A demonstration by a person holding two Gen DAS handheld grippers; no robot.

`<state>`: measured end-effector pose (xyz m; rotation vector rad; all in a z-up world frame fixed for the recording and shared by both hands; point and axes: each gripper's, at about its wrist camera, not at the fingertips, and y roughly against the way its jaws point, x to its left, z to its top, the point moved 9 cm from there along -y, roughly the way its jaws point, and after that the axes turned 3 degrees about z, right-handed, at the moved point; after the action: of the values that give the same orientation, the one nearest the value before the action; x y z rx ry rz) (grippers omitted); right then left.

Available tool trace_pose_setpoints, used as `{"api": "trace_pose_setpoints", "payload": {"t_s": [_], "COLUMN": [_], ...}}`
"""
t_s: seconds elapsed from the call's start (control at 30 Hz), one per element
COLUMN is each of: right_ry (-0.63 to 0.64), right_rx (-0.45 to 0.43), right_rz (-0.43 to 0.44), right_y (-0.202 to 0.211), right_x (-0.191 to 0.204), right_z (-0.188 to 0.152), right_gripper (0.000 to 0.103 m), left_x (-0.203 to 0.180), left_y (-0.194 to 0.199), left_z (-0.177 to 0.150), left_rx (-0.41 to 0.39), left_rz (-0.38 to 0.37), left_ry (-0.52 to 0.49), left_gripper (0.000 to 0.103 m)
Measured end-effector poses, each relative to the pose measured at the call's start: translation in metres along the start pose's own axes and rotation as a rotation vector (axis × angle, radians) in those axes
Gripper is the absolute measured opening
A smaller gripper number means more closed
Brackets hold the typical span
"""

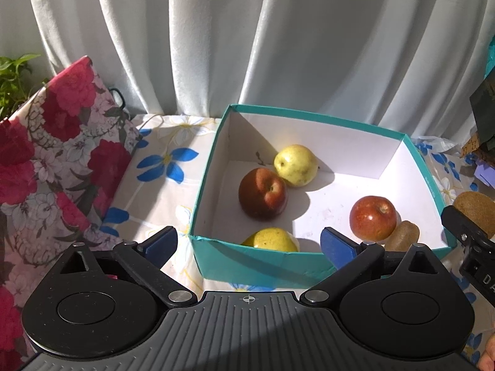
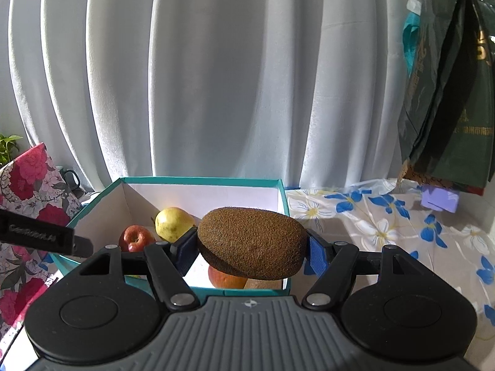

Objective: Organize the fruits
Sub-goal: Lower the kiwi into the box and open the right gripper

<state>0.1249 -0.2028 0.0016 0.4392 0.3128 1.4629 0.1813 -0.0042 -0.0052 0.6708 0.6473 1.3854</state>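
Right gripper [image 2: 252, 252] clenched on a brown kiwi [image 2: 252, 242], jaws pinching its two ends, fruit held lengthwise above near right part of teal box [image 2: 201, 180]. Same kiwi visible at right edge of left wrist view [image 1: 475, 211], beside the box's right wall, clear of the counter. Left gripper [image 1: 252, 242] released, jaws spread wide and empty, hovering at near wall of box [image 1: 263, 266]; left pad over floral cloth [image 1: 161, 170], right pad over box's near right interior. Inside box: dark red apple [image 1: 263, 198] near centre-left, touching yellow pear [image 1: 295, 164] behind it toward far wall; second yellow pear [image 1: 272, 239] against near wall, partly hidden by rim; brighter red apple [image 1: 372, 218] toward right wall, with second kiwi [image 1: 402, 236] just beside it, touching, in near right corner. Box sitting on counter covered by blue-flower cloth, toward far edge by white curtain [image 1: 247, 40]. Red-rose patterned cushion [image 1: 52, 160] at left edge of counter, green plant [image 1: 12, 80] behind it. Dark green bags [image 2: 448, 92] hanging at right, small lilac object [image 2: 439, 199] below them on cloth.
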Motion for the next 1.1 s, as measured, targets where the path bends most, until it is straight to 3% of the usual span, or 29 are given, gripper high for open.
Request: {"api": "trace_pose_setpoints", "payload": {"t_s": [0.4, 1.1], "right_ry": [0.019, 0.051], "right_rx": [0.041, 0.133], "right_rz": [0.022, 0.063], "right_y": [-0.029, -0.062], "right_x": [0.004, 0.016], "right_z": [-0.01, -0.031], "right_gripper": [0.071, 0.071], "left_x": [0.012, 0.016], "left_y": [0.003, -0.012], "left_z": [-0.007, -0.013], "left_rx": [0.015, 0.052], "left_rz": [0.062, 0.073], "left_ry": [0.025, 0.013], "left_gripper": [0.101, 0.101]}}
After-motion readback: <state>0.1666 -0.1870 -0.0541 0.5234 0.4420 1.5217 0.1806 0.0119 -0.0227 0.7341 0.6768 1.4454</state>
